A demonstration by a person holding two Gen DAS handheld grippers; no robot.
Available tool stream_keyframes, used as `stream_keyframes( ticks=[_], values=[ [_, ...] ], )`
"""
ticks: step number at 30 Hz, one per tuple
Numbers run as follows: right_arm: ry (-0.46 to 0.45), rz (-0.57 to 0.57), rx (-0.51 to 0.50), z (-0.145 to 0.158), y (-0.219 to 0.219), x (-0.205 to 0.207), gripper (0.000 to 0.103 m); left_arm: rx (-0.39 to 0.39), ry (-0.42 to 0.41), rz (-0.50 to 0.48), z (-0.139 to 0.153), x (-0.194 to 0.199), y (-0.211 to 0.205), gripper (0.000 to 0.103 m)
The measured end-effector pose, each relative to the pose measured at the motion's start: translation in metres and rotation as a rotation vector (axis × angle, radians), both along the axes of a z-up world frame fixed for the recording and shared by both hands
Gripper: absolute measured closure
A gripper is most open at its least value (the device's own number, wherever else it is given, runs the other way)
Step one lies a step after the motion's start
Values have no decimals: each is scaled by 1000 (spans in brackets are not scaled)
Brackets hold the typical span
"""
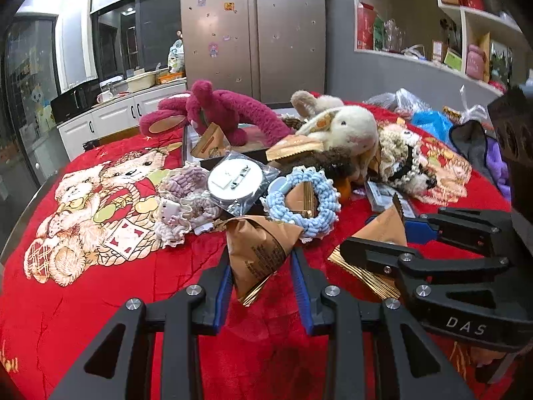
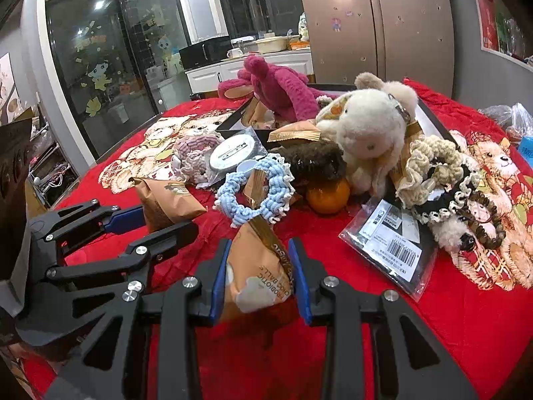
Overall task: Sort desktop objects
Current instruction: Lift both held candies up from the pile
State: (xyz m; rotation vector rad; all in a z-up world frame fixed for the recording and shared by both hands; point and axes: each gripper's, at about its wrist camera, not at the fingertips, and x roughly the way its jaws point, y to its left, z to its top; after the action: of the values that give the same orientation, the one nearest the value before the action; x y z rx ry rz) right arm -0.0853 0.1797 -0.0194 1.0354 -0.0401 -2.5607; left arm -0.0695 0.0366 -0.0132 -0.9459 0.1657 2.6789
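On the red cloth (image 1: pixel 100 300) lies a heap of toys, scrunchies and brown snack packets. My left gripper (image 1: pixel 261 276) is closed on a brown triangular snack packet (image 1: pixel 260 253); it also shows in the right wrist view (image 2: pixel 166 200), with the left gripper (image 2: pixel 156 226) around it. My right gripper (image 2: pixel 260 266) is closed on another brown packet (image 2: pixel 256 273) printed "choc balls"; in the left wrist view that packet (image 1: pixel 386 230) sits between the right gripper's fingers (image 1: pixel 399 240). A blue scrunchie (image 1: pixel 303 200) (image 2: pixel 256 186) lies just beyond both.
A magenta plush (image 1: pixel 216 110) and a white rabbit plush (image 2: pixel 369 133) lie over a black tray (image 2: pixel 429 116). An orange (image 2: pixel 328 195), a bagged round badge (image 1: pixel 235 180), a barcode bag (image 2: pixel 393 243), cream and black scrunchies (image 2: pixel 436 180) and plastic bags (image 1: pixel 429 116) surround them.
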Motion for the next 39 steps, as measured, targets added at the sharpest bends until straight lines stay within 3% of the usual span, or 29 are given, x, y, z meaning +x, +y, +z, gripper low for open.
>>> stream_keyframes(
  ticks=[13, 17, 20, 22, 25, 31, 35, 39],
  values=[
    [75, -57, 25, 10, 4, 13, 68, 44, 55, 16, 8, 8, -7, 69],
    [112, -91, -68, 16, 20, 16, 68, 74, 94, 43, 12, 14, -14, 69],
    [178, -134, -135, 23, 30, 25, 68, 98, 114, 61, 15, 16, -18, 69],
    [266, -165, -197, 30, 37, 35, 68, 156, 143, 63, 19, 22, -24, 69],
    [381, -203, -142, 41, 34, 50, 68, 180, 188, 67, 23, 29, -26, 69],
    [365, -288, -90, 40, 35, 50, 68, 168, 234, 84, 28, 37, -26, 70],
    [313, -249, -118, 36, 39, 43, 68, 158, 251, 116, 29, 40, -27, 69],
    [349, -215, -99, 38, 31, 50, 68, 174, 250, 104, 28, 39, -30, 69]
  ],
)
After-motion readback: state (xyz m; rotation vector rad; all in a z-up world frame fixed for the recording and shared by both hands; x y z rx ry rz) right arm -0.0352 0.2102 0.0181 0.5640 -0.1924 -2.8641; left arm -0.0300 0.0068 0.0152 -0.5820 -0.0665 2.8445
